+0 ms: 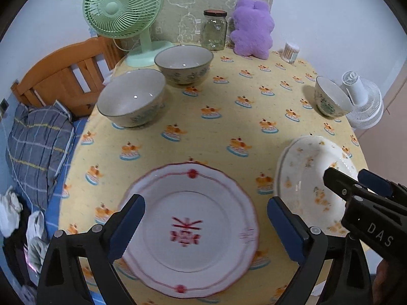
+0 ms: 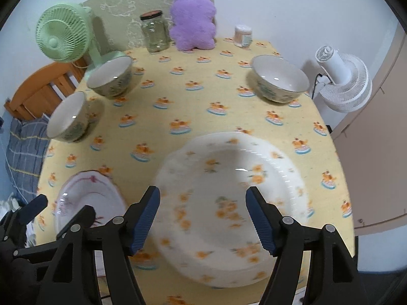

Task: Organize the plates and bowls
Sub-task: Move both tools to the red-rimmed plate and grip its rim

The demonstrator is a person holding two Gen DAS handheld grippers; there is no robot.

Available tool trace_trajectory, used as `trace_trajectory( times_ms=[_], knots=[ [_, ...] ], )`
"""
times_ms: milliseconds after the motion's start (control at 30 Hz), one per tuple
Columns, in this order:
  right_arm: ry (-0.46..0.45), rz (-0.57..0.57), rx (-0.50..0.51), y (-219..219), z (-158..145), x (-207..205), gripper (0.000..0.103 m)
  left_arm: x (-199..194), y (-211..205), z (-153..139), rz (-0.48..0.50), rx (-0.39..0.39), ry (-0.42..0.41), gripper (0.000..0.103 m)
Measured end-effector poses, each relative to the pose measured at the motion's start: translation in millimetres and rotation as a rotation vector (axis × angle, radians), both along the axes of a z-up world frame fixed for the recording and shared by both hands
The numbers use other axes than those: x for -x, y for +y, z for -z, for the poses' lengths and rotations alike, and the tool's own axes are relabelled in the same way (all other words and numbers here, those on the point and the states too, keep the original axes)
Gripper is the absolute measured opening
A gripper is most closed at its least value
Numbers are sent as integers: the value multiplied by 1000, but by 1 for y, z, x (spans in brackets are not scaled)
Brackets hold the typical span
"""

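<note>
Both wrist cameras look steeply down, close above the shared table [image 1: 229, 94].

- The red-rimmed white plate [image 1: 192, 228] lies at the near edge of the yellow printed tablecloth [image 1: 229, 106].
- The orange-flowered white plate [image 2: 231, 203] lies to its right.
- Two patterned ceramic bowls [image 1: 132, 99] [image 1: 183, 63] stand side by side far left.
- A third patterned bowl [image 2: 279, 78] stands far right.
- The lidded glass jar [image 1: 215, 30] stands at the back, left of the purple plush toy [image 1: 253, 29].

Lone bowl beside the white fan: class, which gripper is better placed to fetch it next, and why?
Probably the right gripper. The lone bowl sits on its side of the table, beyond the orange-flowered plate, while the left gripper hangs open over the red-trimmed plate, nearer the two other bowls.
</note>
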State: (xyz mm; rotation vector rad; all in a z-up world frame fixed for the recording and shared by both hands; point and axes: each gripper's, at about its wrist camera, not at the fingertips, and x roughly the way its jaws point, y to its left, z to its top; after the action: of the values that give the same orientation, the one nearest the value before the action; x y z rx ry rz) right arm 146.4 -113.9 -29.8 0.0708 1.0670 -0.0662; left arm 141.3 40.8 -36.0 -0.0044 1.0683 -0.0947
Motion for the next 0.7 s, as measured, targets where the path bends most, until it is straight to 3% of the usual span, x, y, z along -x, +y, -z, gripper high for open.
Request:
trace_trajectory(
  times_ms=[233,700],
  knots=[
    [-75,-9,-37,52,-2,11,73,2,37,3,69,-7,-16,98],
    [-45,3,-48,105,42,19,73,10,75,38,116,-38,-30,96]
  ],
)
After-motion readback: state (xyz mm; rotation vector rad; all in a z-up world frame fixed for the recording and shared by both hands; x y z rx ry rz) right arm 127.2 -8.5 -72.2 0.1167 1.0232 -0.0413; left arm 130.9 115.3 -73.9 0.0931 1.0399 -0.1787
